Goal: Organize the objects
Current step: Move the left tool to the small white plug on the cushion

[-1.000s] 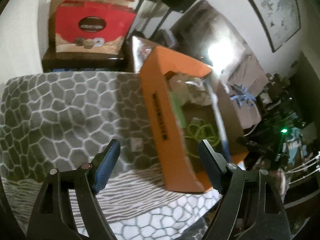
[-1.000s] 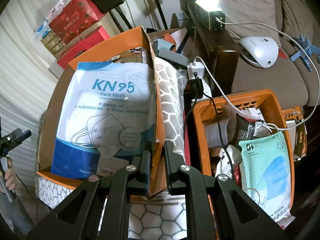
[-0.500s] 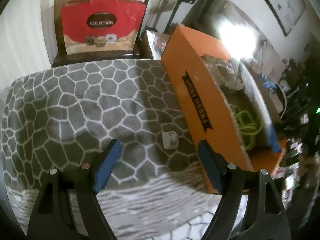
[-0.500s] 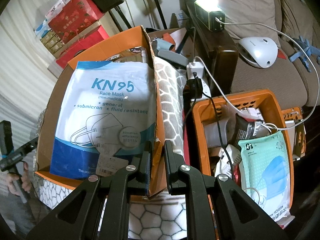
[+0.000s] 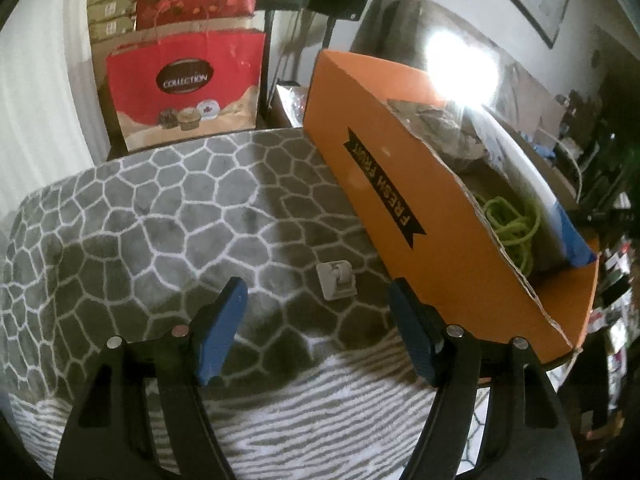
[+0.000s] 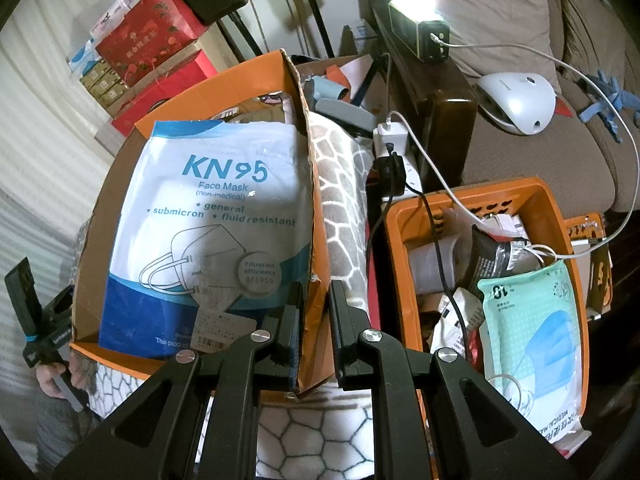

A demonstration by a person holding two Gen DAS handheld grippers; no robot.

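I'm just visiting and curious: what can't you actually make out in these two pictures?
- Right wrist view: what lies under the KN95 pack in the cardboard box; the pack covers it.
- Left wrist view: things behind the box, washed out by lamp glare.
- Small white item on the blanket: too small to identify.

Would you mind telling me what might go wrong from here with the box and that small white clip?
The right gripper pinches the orange cardboard box only by its torn wall, which may rip or let the box tip, spilling the KN95 pack. The open left gripper hovers over the small white clip; the soft patterned blanket could bunch between its fingers.
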